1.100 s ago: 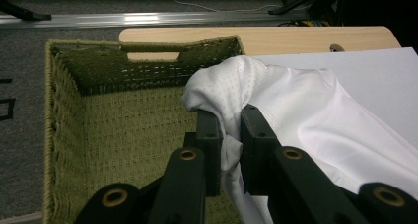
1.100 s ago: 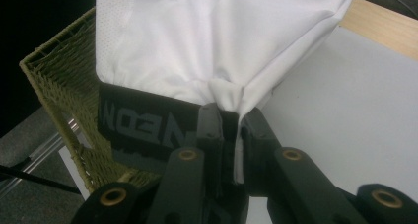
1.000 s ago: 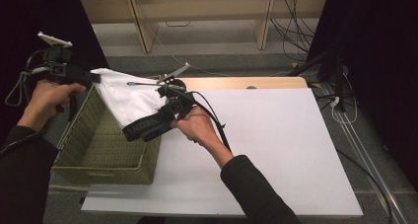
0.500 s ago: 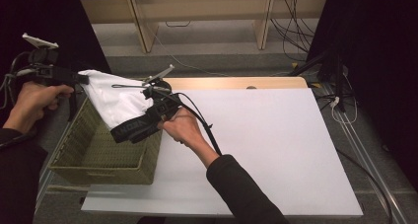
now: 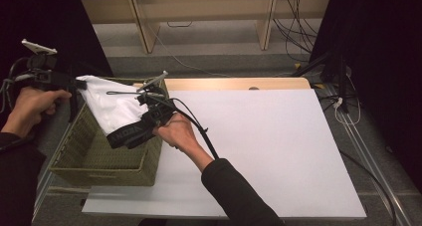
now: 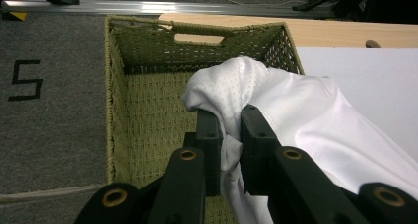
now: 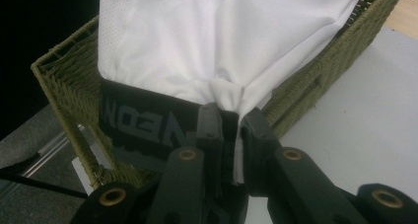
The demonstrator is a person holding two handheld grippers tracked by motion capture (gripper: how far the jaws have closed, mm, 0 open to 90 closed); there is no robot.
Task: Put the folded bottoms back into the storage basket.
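A white garment (image 5: 112, 106) with a black lettered band (image 5: 130, 133) hangs stretched over a woven green basket (image 5: 94, 159) at the table's left. My left gripper (image 5: 79, 83) is shut on the white cloth's far corner (image 6: 230, 135), above the basket's left side (image 6: 148, 110). My right gripper (image 5: 144, 117) is shut on a bunched fold of the white garment (image 7: 231, 98) next to the black band (image 7: 148, 125), over the basket's right rim (image 7: 315, 71).
A white table sheet (image 5: 259, 151) lies to the right of the basket, with a wooden strip (image 5: 239, 83) behind it. Grey floor with a black "5" mark (image 6: 24, 81) lies left of the basket. Cables (image 5: 343, 101) trail at the right.
Both grippers moved leftward together with the garment, carrying it from the basket's right edge to above the basket's inside.
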